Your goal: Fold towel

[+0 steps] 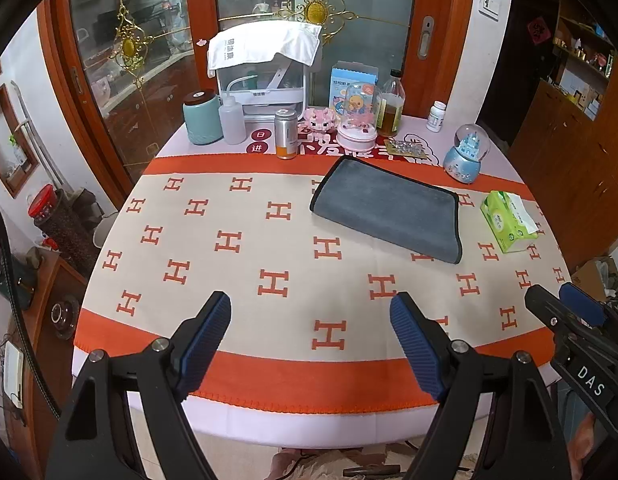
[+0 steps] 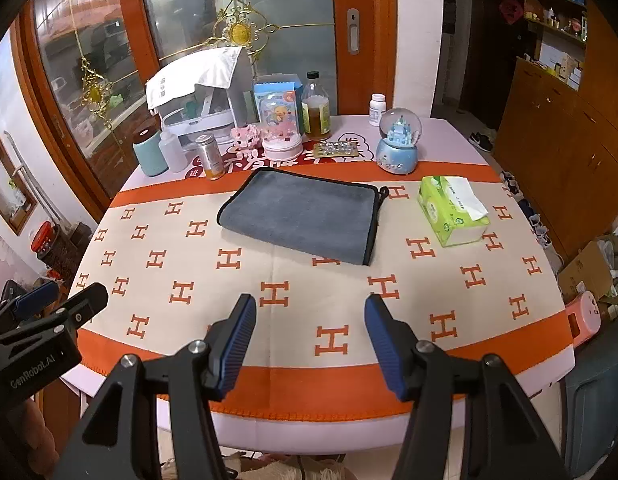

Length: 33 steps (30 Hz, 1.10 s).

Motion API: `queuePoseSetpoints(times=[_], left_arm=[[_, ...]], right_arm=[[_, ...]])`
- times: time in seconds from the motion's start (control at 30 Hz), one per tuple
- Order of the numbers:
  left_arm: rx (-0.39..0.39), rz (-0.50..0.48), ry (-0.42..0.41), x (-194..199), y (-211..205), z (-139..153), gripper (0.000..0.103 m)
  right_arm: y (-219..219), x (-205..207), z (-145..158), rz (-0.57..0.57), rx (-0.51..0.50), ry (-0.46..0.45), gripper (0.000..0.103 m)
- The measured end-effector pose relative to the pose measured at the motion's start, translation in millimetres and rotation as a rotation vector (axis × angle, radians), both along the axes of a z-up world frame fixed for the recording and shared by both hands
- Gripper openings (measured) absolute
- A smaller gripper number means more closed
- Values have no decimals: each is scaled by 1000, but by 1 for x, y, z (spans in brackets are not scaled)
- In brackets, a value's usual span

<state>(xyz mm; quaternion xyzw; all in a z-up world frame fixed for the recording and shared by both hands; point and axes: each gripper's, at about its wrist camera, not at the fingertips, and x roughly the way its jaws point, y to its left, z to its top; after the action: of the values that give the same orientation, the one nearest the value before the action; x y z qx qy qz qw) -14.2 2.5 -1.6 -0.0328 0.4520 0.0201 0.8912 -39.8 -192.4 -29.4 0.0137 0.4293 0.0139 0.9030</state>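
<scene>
Both grippers hang above the near edge of the table [image 2: 509, 152], well apart from the towel [image 2: 305, 216]. Left gripper [image 1: 311, 340]: jaws spread wide, nothing between them. Right gripper [image 2: 309, 340]: same, wide and empty.

Towel sits mid-table toward the far side, left of the tissue pack [image 2: 453, 210], just in front of the row of bottles and snow globes. It looks already doubled: rounded fold along the left edge, stacked black-trimmed edges on the right.

Handling, my guess: plush microfibre, soft, light, limp. It'll drape and sag from wherever it's pinched, and may drag on the cloth under it. The bound trim is the firmest spot. I'd pinch the two right-hand corners, taking both layers, one gripper each.

Long axis runs roughly left-right, skewed so the right end sits nearer us. Open edges point right, at the tissue pack.
</scene>
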Motion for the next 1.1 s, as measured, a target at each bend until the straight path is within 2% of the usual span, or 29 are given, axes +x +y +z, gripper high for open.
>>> queuePoseSetpoints(times=[1.1], left_arm=[[11,4,-11,-9,9,-1,81]], right_arm=[[-1,0,-1,13,-2,-1,57]])
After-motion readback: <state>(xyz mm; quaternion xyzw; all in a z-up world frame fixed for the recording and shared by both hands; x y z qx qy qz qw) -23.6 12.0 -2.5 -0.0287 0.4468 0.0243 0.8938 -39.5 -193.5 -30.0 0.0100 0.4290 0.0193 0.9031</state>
